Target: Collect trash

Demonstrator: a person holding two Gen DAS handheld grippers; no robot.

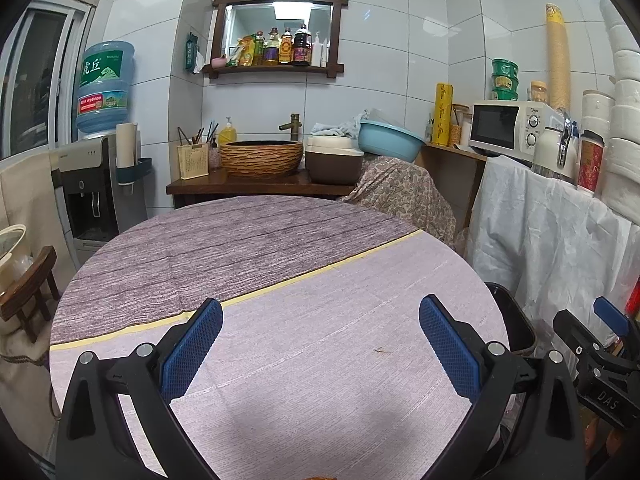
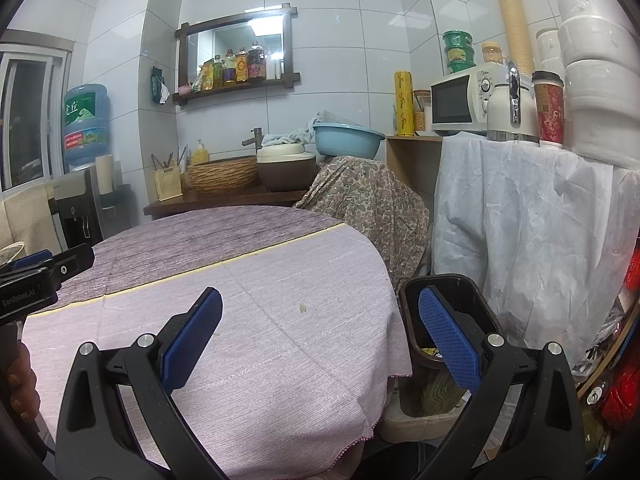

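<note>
Trash bin: dark, open-topped, on the floor just beside the table's right edge, lower right of the right wrist view. Some yellowish scrap shows inside near its near wall; rest of contents hidden behind the right finger pad. In the left wrist view only its rim shows, right of centre.

Trash still to collect: none visible on the table. Only small marks on the cloth: a pale spot centre frame, a brownish fleck lower centre in the left view. Cannot tell if stain or crumb. Judgement: collection looks near done or done.

Right gripper: jaws wide apart, nothing held, straddling table edge and bin. Left gripper: jaws wide apart, empty, over the lower part of the table.

Step advice: if the fleck is debris, approach low and flat w/ left gripper and pinch w/o bunching the cloth. Carry right, release over bin mouth.

Edges/room: cloth overhangs the table edge, lower centre of right view; snag risk. White sheet draped close behind the bin, patterned cloth upper centre. Tabletop offers open room; bin side is tight.
</note>
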